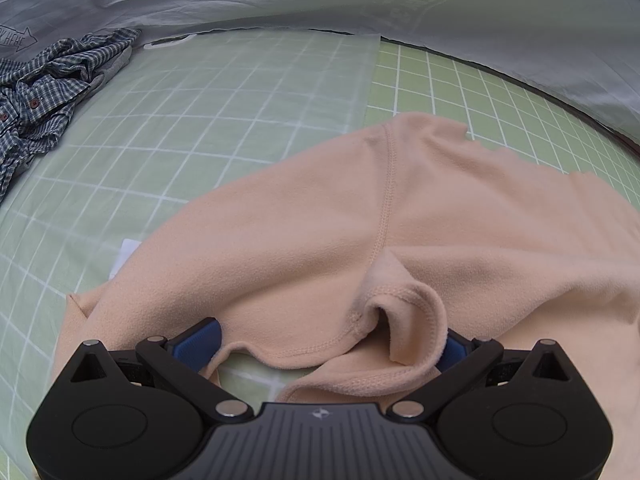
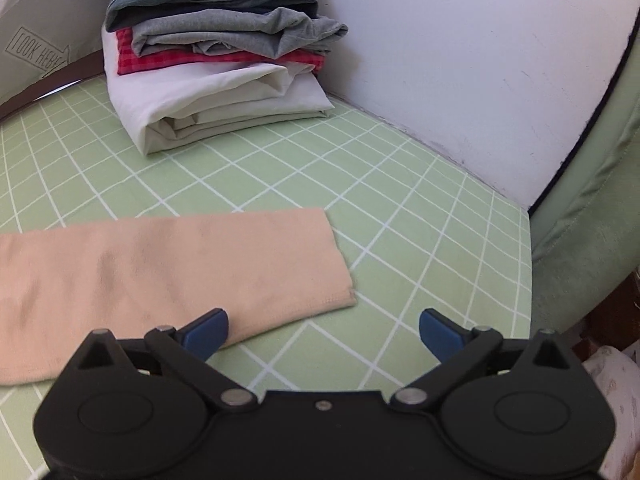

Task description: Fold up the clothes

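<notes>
Left gripper [image 1: 320, 340] splayed around peach top [image 1: 360, 220], collar hiding right fingertip; right gripper [image 2: 323, 330] released, gripping nothing.

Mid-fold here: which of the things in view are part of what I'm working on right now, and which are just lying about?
In the job:
peach fleece top, its sleeve laid flat
left gripper, open around the collar
right gripper, open beside the sleeve end

Lying about:
crumpled plaid shirt
stack of folded clothes
green grid sheet
</notes>
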`<state>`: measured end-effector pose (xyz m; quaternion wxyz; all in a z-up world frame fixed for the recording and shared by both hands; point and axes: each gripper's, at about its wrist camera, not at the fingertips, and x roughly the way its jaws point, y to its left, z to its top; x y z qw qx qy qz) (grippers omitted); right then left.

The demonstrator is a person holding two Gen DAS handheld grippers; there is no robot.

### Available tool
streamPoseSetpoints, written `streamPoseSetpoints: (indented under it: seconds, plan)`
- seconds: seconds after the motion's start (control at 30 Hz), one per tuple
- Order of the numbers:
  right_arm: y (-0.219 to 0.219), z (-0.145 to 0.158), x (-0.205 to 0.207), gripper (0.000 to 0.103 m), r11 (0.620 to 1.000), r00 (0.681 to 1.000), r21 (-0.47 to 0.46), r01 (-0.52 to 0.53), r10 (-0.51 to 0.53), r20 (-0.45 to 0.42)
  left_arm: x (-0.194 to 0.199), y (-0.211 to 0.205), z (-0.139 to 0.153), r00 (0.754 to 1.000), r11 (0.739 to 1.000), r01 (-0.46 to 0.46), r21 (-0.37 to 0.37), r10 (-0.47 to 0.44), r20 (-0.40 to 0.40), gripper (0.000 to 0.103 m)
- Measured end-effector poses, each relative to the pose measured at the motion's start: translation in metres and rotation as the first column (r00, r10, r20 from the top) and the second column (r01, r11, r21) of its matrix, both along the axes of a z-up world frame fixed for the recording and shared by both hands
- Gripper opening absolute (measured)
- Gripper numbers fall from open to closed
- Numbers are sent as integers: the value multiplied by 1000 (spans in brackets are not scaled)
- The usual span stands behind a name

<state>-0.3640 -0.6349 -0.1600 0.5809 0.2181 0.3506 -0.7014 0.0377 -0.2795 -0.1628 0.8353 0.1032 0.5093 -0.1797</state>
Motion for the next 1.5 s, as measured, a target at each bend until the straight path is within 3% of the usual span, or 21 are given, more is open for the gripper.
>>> streamPoseSetpoints:
  seconds: [0.2,0.27,0.37,0.47,0.53,0.7,0.8,0.87,1.0,1.03,1.07,1.1,1.17,1.2,1.23,1.5]
  plan:
    - [-1,12,39,103,989,985,-35,-144,146,92,7,1,4,998,1000,5,-9,-5,-61,103]
    - [-1,14,61,103,971,965,-41,-234,237,111,10,6,11,995,999,12,-51,-16,-94,103]
    - [-1,18,98,103,923,912,-56,-380,384,146,14,18,29,997,991,-9,-130,-1,-81,103]
    - [-3,22,139,103,854,838,-61,-517,520,167,27,25,46,999,985,-42,-170,39,-24,103]
    - [-1,22,170,103,788,772,-53,-613,612,170,41,18,50,1000,985,-25,-170,26,1,102]
    - [5,17,244,90,585,567,-17,-811,792,226,81,-22,40,997,980,80,-183,-80,7,97]
    - [6,13,277,82,494,472,4,-869,827,304,99,-50,29,985,969,173,-175,-174,9,96]
    - [8,9,297,75,446,428,24,-895,842,328,106,-69,20,967,956,252,-148,-253,9,90]
    - [12,-1,324,69,374,377,73,-925,874,306,111,-95,7,940,935,342,-94,-342,15,81]
    - [11,-3,327,66,362,370,86,-928,877,306,112,-97,6,937,933,348,-93,-347,26,78]
    - [12,-5,329,56,348,361,97,-932,880,307,112,-99,6,935,930,356,-96,-354,36,75]
    - [12,-5,330,53,333,347,100,-938,887,303,112,-100,6,931,926,366,-97,-363,49,62]
    - [13,-3,330,20,295,310,98,-951,904,295,112,-102,6,922,916,387,-106,-381,70,33]
    - [13,-2,330,10,275,292,96,-956,911,291,114,-103,4,919,910,395,-127,-390,62,4]
    - [13,-1,330,7,266,281,92,-960,914,292,117,-103,3,920,909,392,-139,-387,63,5]
    - [-17,1,357,7,369,339,-27,-929,878,338,149,-105,-2,938,936,322,-140,-295,184,5]
